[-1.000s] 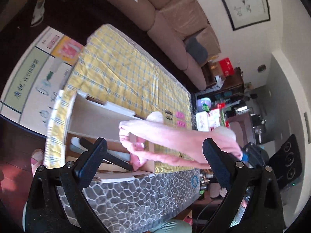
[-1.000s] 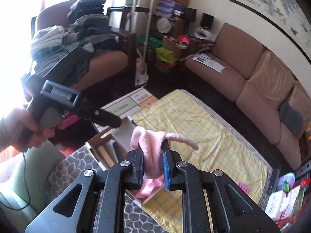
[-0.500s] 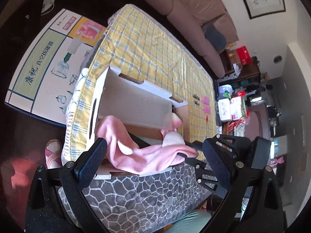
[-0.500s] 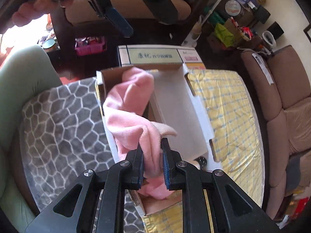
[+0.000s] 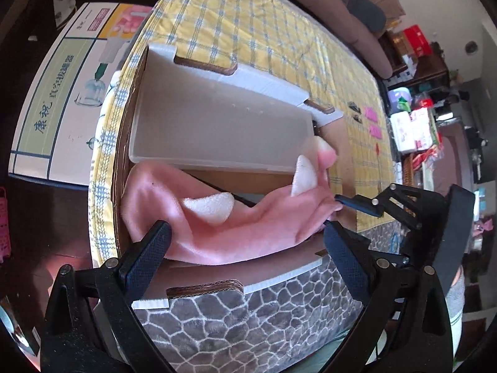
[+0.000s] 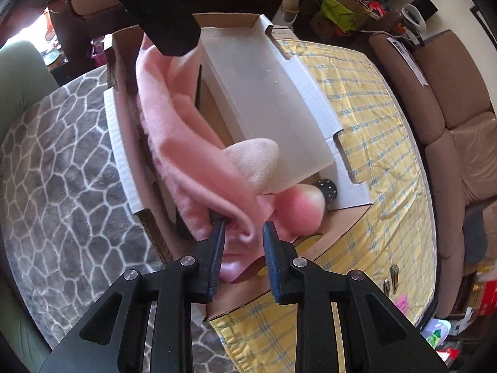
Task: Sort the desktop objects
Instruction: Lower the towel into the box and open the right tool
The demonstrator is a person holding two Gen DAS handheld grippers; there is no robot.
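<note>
A pink plush sock (image 5: 236, 227) with cream toe and heel patches lies along the near side of an open cardboard box (image 5: 217, 124), also seen in the right wrist view (image 6: 192, 143). My left gripper (image 5: 245, 248) is open and empty, just above the box's near wall. My right gripper (image 6: 242, 242) has its jaws parted around a fold of the sock; it shows in the left wrist view (image 5: 338, 211) at the sock's right end. The box (image 6: 279, 102) has a white inner flap.
The box sits on a yellow plaid cloth (image 5: 279, 31) beside a grey patterned blanket (image 5: 248, 317). Small pink notes (image 5: 371, 115) and black clips (image 5: 354, 108) lie farther along the cloth. A printed carton (image 5: 62, 87) stands left; a sofa (image 6: 450, 93) is behind.
The right gripper lowered the sock into the box and its jaws have parted from it. The left gripper moved closer over the box.
</note>
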